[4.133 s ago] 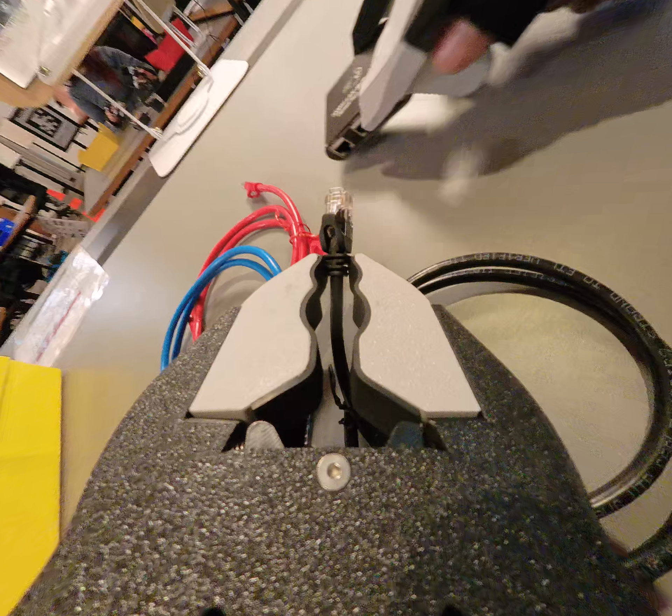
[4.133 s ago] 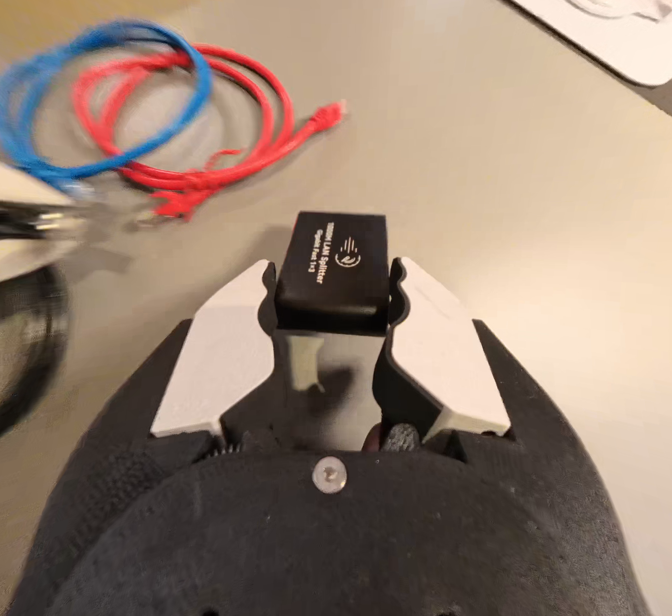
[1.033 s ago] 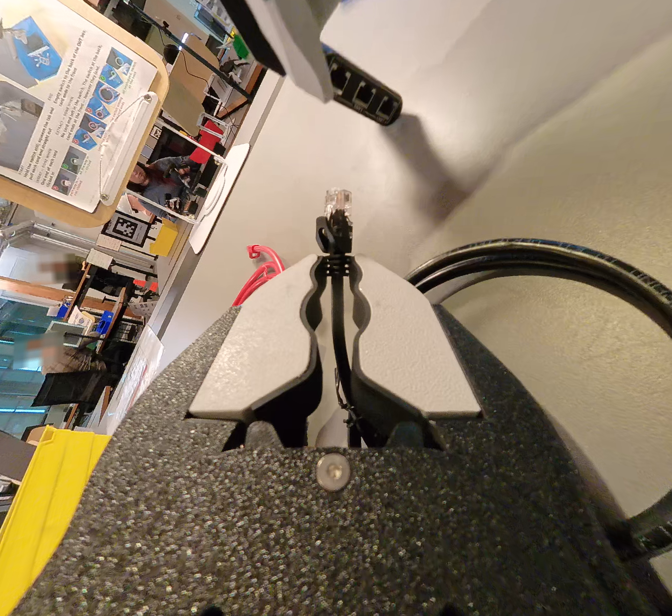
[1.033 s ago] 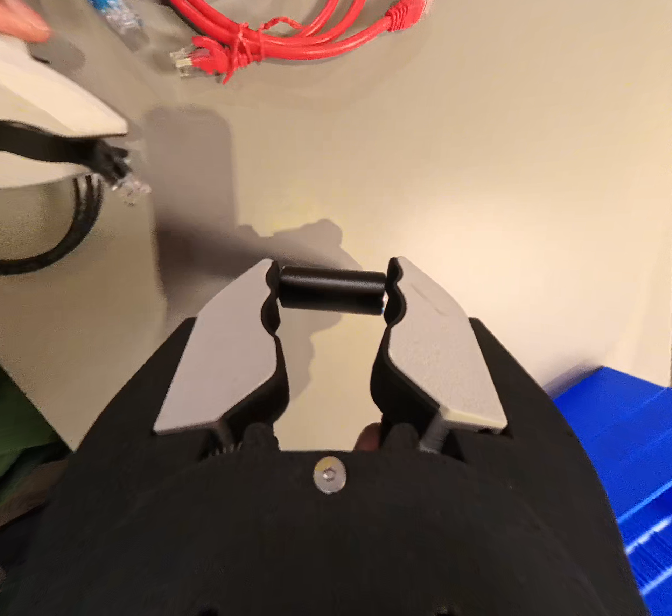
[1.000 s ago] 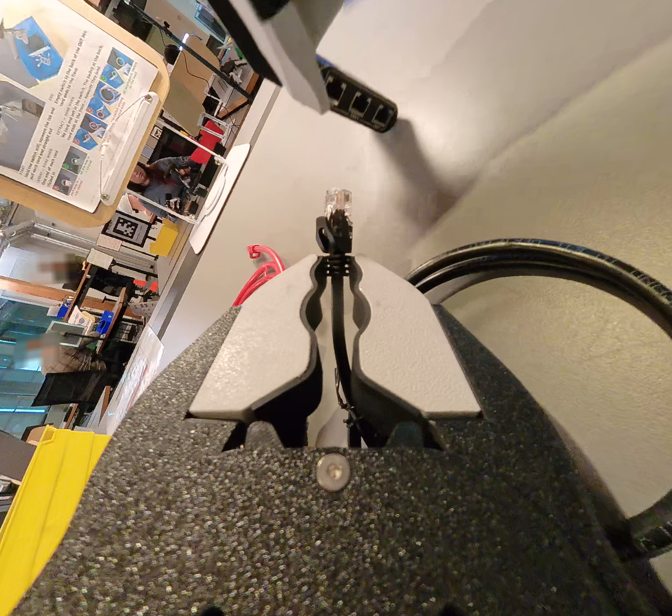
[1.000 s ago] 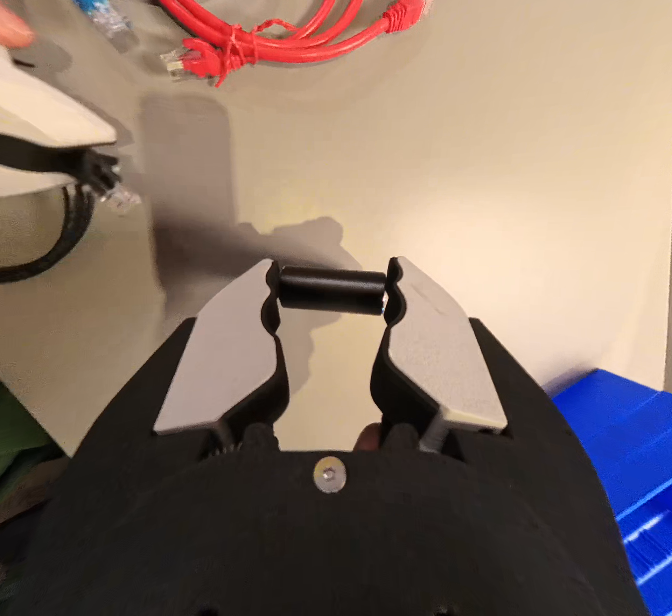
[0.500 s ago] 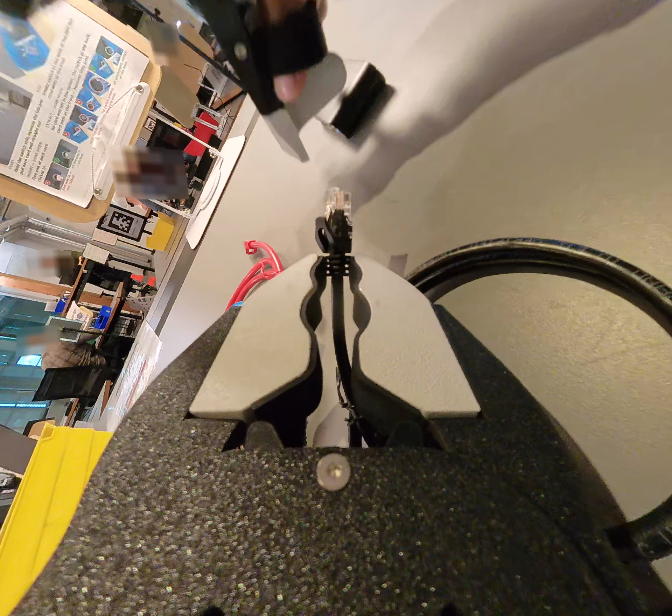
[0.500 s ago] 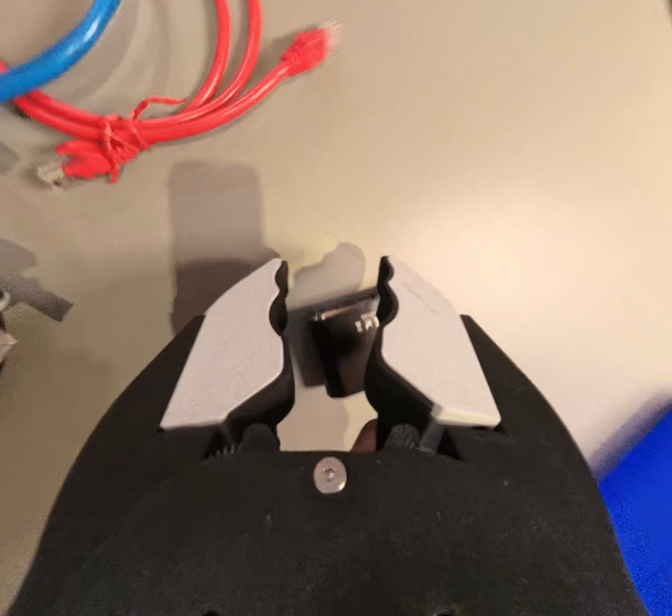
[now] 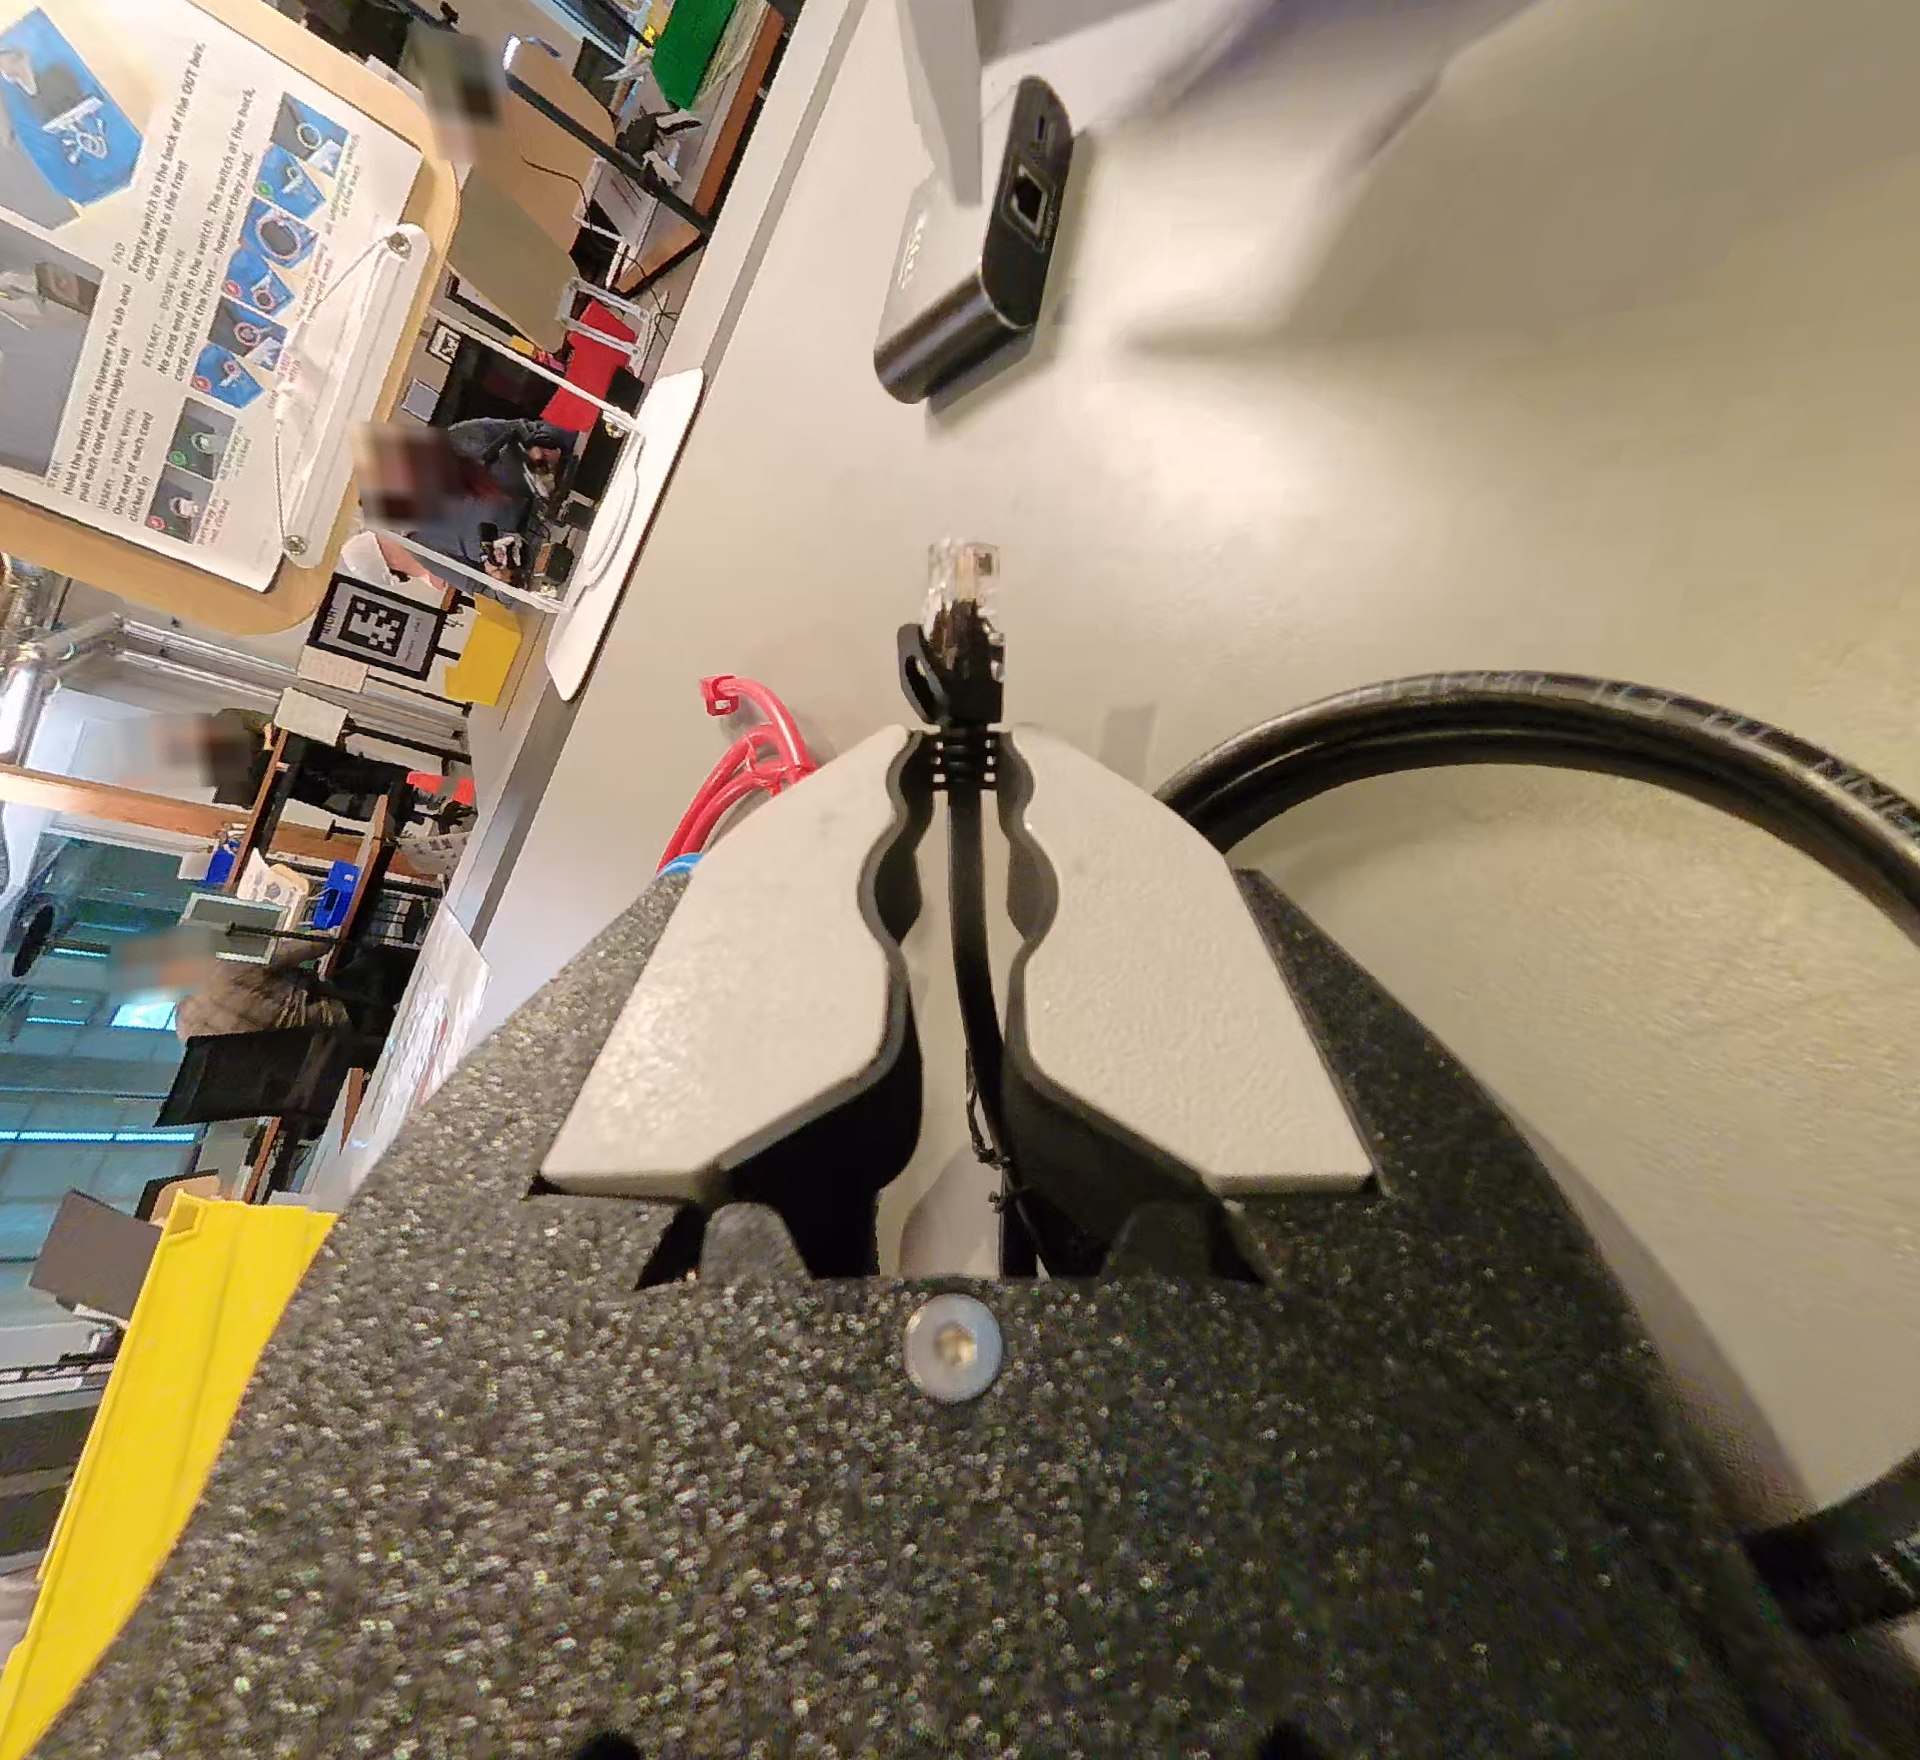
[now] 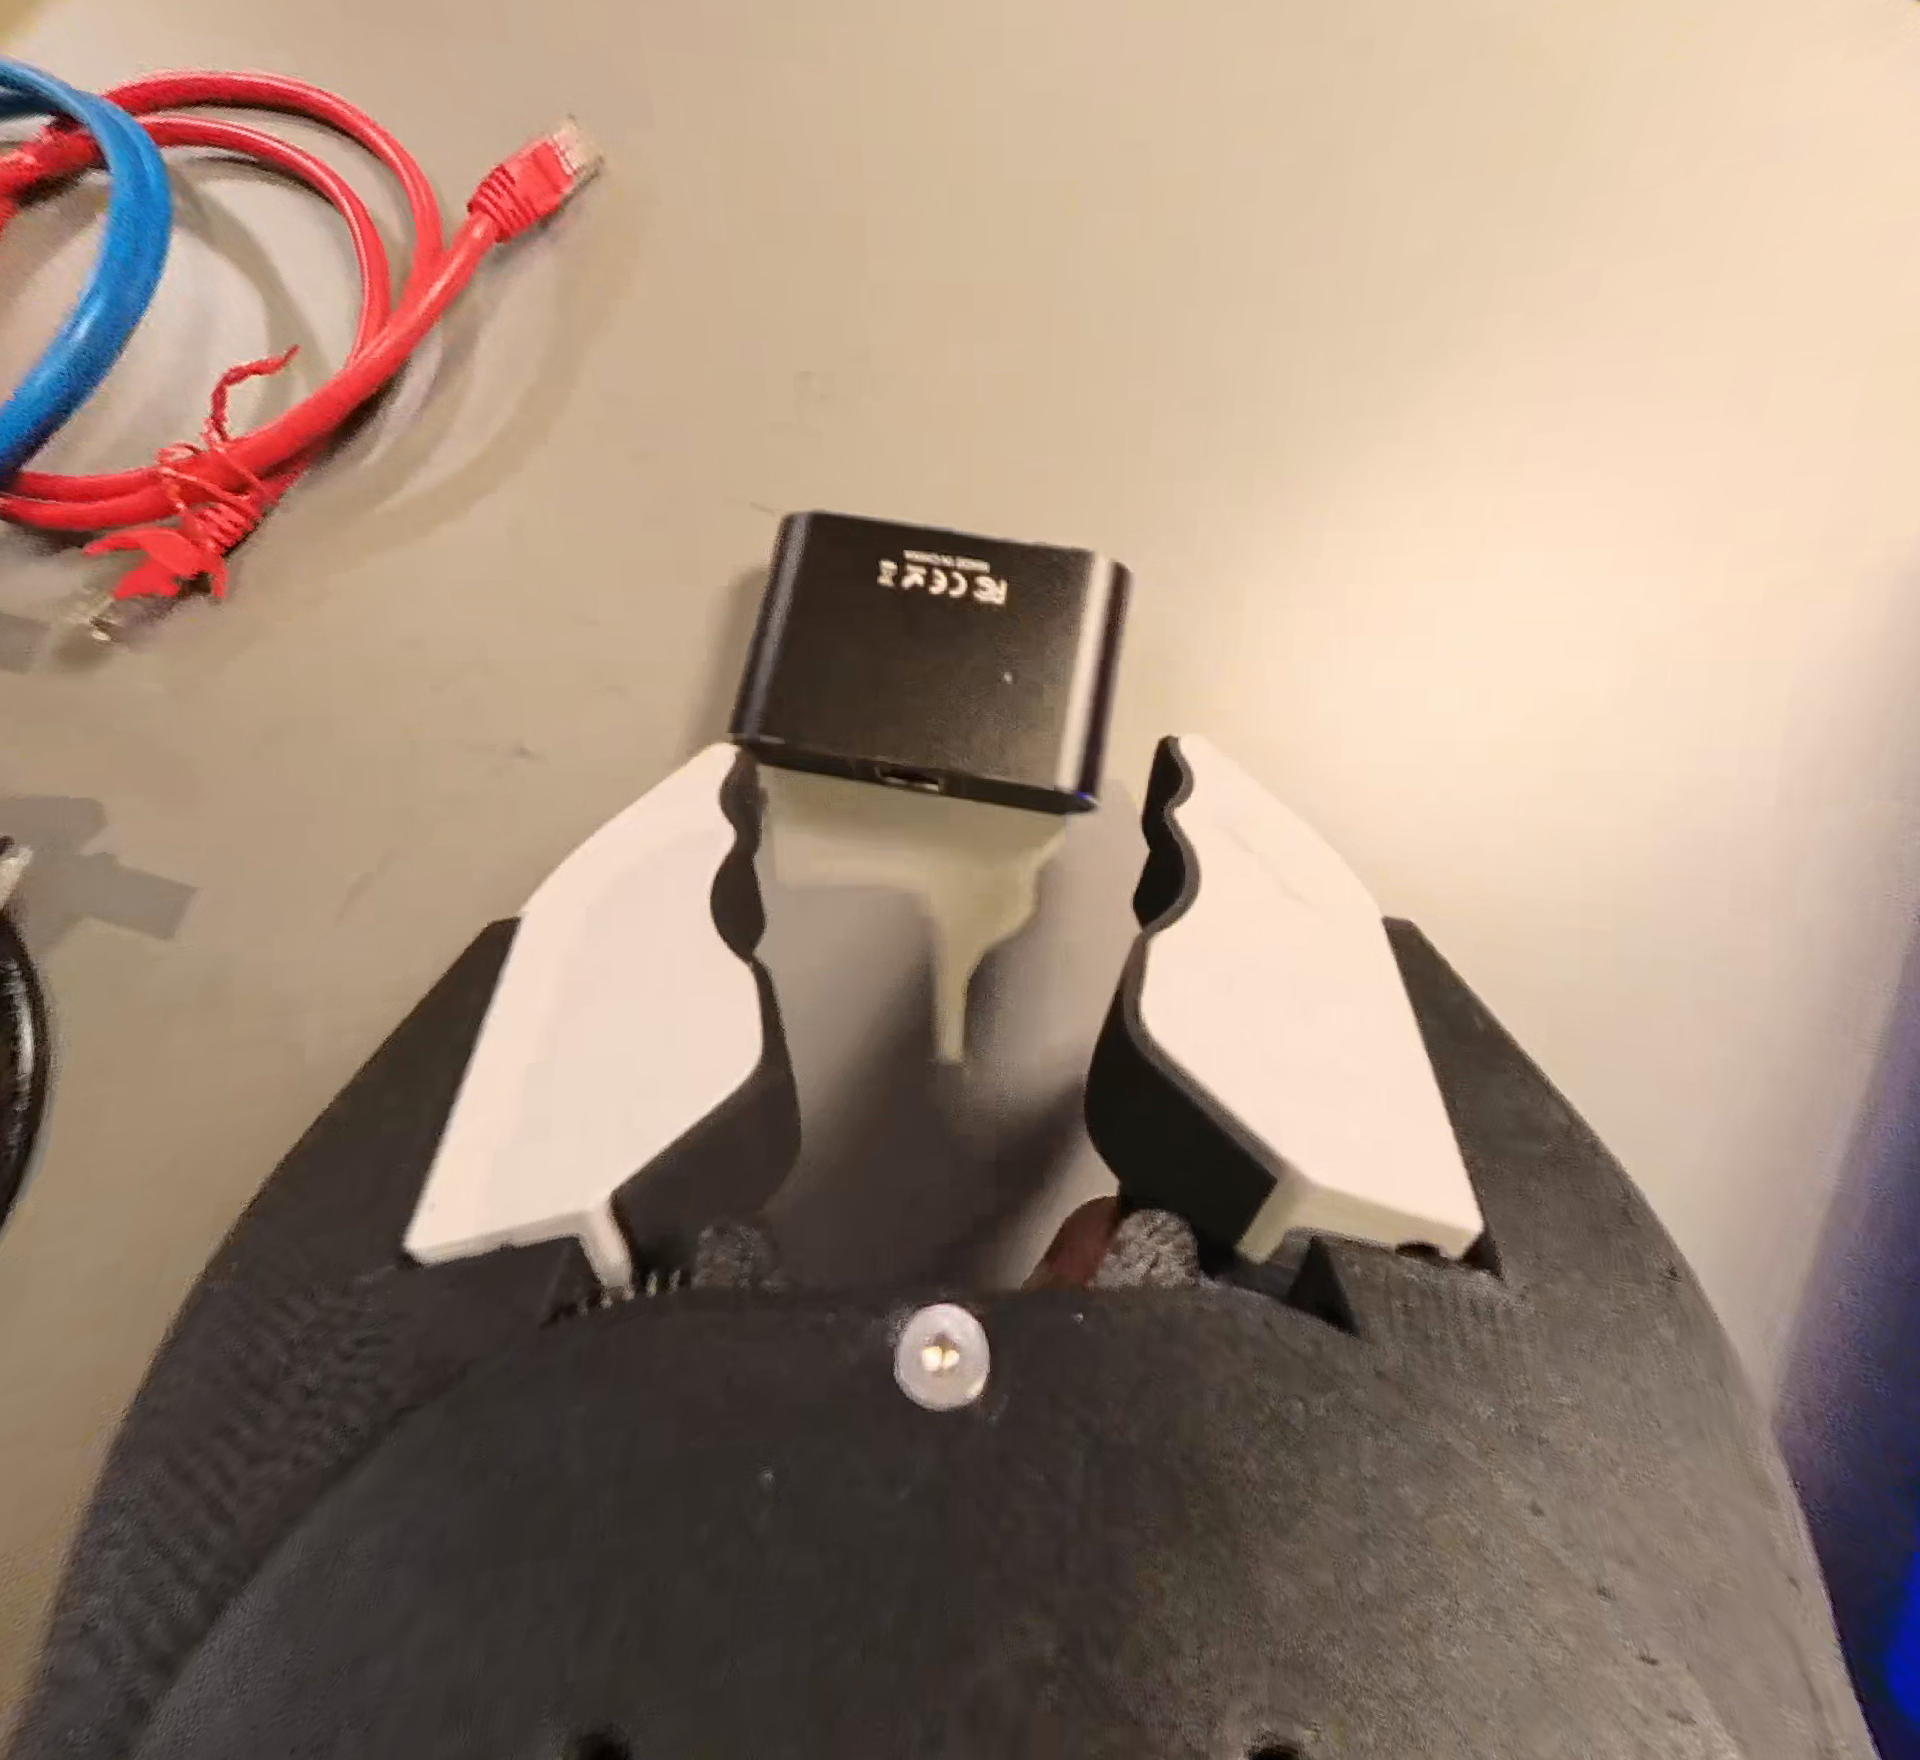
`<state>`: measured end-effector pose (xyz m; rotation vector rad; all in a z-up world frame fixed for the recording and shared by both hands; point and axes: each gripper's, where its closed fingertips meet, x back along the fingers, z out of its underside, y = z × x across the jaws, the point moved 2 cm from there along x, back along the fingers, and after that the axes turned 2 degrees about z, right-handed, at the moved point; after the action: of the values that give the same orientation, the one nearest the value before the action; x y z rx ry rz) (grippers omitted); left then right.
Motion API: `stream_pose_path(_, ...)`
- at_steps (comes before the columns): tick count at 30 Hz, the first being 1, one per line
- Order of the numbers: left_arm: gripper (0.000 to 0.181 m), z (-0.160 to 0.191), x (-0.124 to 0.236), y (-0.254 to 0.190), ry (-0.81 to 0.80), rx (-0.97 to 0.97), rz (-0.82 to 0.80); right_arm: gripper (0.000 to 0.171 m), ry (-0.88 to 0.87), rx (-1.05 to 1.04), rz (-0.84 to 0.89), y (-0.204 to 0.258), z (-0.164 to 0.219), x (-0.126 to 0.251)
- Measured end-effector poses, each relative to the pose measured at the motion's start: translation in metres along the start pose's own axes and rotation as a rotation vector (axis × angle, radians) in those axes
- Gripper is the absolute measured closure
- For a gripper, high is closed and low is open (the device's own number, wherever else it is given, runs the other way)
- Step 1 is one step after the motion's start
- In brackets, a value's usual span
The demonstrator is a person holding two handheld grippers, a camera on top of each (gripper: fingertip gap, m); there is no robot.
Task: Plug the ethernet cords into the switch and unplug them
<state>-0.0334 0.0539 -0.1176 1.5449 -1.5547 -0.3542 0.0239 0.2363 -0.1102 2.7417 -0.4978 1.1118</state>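
1. The left gripper had its jaws clamped on the black ethernet cord just behind the plug, whose clear tip pointed toward twelve o'clock.
2. The switch lay flat on the beige worktop, apart from every cord, with bare surface on all sides.
3. The right gripper hung just short of the switch with its jaws wide apart, gripping nothing; its left fingertip overlapped the near left corner.
4. The red cord and blue cord sat coiled at ten o'clock, well apart from the switch.
5. A blue bin bordered the worktop at four o'clock, and the far edge ran across at one o'clock.
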Motion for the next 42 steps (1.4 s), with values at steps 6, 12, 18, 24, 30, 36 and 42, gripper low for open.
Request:
stream_pose_path(6,0.170,0.001,-0.001,0.000,0.009,0.000,0.004,0.113,0.029,-0.044,0.026,-0.027,0.012,0.003)
stream_pose_path(12,0.170,0.001,-0.001,0.000,0.009,-0.005,0.000,0.123,0.111,0.057,0.107,-0.036,0.015,-0.007)
stream_pose_path(18,0.170,0.001,0.000,0.000,0.004,-0.003,-0.003,0.117,0.024,0.058,0.171,-0.052,-0.013,-0.024)
stream_pose_path(24,0.170,0.002,-0.002,0.001,0.016,0.008,0.003,0.108,-0.079,0.000,0.038,-0.009,-0.014,-0.011)
stream_pose_path(30,0.170,0.001,0.000,0.000,0.006,-0.003,-0.007,0.082,-0.004,0.112,0.026,0.011,-0.004,-0.025)
stream_pose_path(36,0.170,0.001,-0.001,0.000,0.011,-0.007,-0.006,0.087,0.049,0.178,0.001,-0.007,-0.002,-0.037)
stream_pose_path(42,0.170,0.002,-0.001,0.000,0.018,0.001,-0.002,0.104,0.019,0.258,-0.066,0.007,0.006,-0.028)
